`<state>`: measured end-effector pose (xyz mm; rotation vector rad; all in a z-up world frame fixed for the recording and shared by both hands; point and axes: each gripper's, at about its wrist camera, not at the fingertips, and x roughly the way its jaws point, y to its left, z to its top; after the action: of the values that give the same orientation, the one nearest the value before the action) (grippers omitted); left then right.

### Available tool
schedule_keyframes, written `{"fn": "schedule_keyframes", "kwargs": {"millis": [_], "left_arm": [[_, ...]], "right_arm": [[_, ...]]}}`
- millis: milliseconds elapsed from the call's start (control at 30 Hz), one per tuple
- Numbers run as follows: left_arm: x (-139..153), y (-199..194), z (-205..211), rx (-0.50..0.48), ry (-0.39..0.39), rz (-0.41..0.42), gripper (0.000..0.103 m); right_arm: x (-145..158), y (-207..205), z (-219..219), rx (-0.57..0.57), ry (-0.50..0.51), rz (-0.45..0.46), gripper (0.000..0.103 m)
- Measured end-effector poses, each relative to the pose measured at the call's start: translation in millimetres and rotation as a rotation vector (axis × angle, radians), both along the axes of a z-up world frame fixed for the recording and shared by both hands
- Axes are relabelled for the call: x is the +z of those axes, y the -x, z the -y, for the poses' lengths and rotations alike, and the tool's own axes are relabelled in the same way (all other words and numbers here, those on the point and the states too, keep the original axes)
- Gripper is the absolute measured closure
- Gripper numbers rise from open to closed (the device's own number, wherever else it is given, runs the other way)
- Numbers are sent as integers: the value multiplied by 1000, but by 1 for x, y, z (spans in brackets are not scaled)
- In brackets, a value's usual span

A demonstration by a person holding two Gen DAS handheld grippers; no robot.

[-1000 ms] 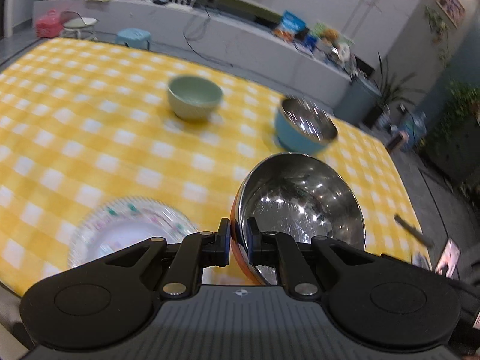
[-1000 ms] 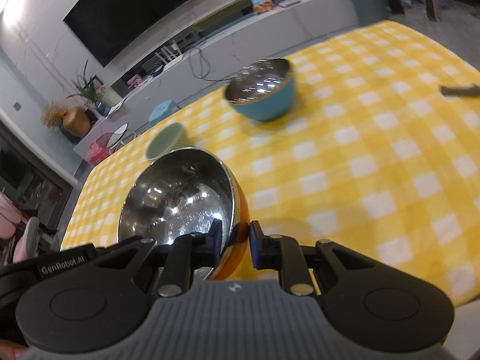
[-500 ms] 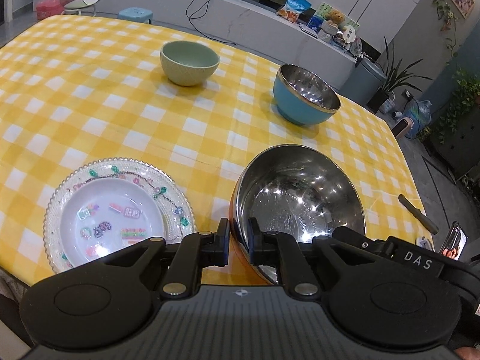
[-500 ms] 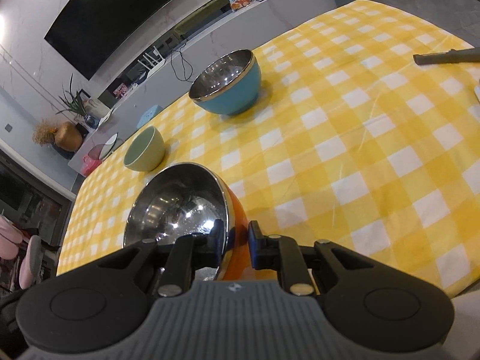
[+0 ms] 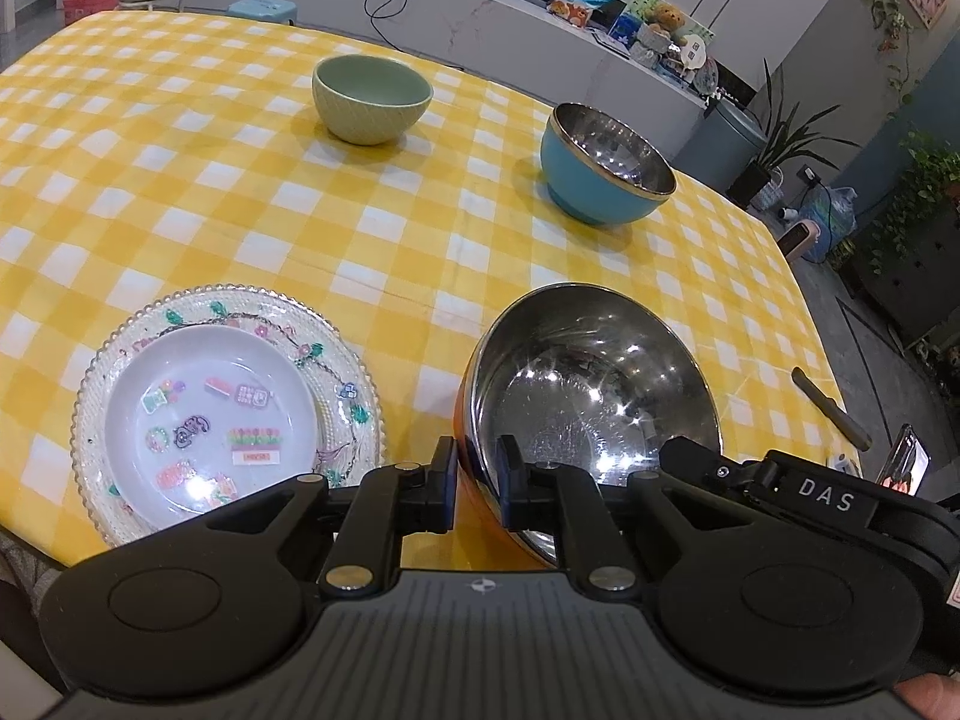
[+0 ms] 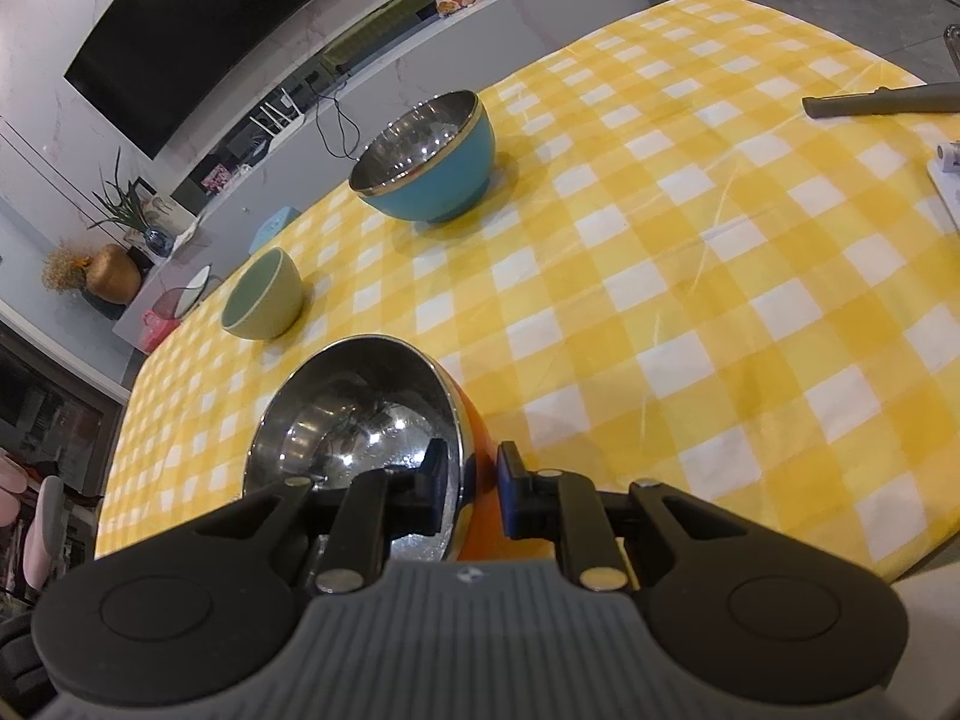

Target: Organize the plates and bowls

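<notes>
Both grippers are on the same piece here: the left gripper [image 5: 477, 483] has its pads closed over the near-left rim of the orange-skinned bowl with the polished steel lining [image 5: 591, 396], one pad outside, one inside, and the right gripper [image 6: 474, 489] pinches the rim on the opposite side the same way. The bowl sits at the near edge of the yellow-and-white checked tablecloth [image 5: 252, 198], just right of the clear beaded glass plate with the sticker-printed white centre [image 5: 222, 414]; whether its base touches the cloth I cannot tell. Farther off wait the pale green ceramic bowl [image 5: 372, 97] and, to the right, the blue steel-lined bowl [image 5: 606, 171]. My read: this is a light, rigid, thin-walled bowl, and that mirror finish looks slippery, so the rim is the only sensible hold. It should nest neatly; the glass plate is the fragile one.
</notes>
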<state>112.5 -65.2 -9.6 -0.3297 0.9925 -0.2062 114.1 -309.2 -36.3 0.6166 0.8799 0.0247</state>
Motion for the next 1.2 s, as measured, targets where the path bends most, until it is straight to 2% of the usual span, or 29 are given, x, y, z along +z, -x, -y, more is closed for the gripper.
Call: {"fn": "schedule_keyframes", "kwargs": {"millis": [500, 667, 800, 900, 1000, 1200], "left_arm": [[-4, -4, -2, -3, 38, -20, 86], [-4, -9, -1, -1, 46, -8, 86], [-6, -11, -2, -2, 59, -4, 79], [-6, -12, 0, -8, 42, 9, 79], [-3, -15, 3, -11, 11, 32, 84], [-2, -21, 4, -17, 13, 47, 84]], "right_arm": [[-1, 0, -2, -13, 24, -12, 86], [-1, -1, -4, -9, 29, -5, 82], [-1, -1, -3, -3, 22, 4, 81], [-1, -2, -5, 3, 38, 10, 84], [0, -4, -8, 6, 68, 17, 86], [-2, -8, -3, -8, 33, 17, 84]]}}
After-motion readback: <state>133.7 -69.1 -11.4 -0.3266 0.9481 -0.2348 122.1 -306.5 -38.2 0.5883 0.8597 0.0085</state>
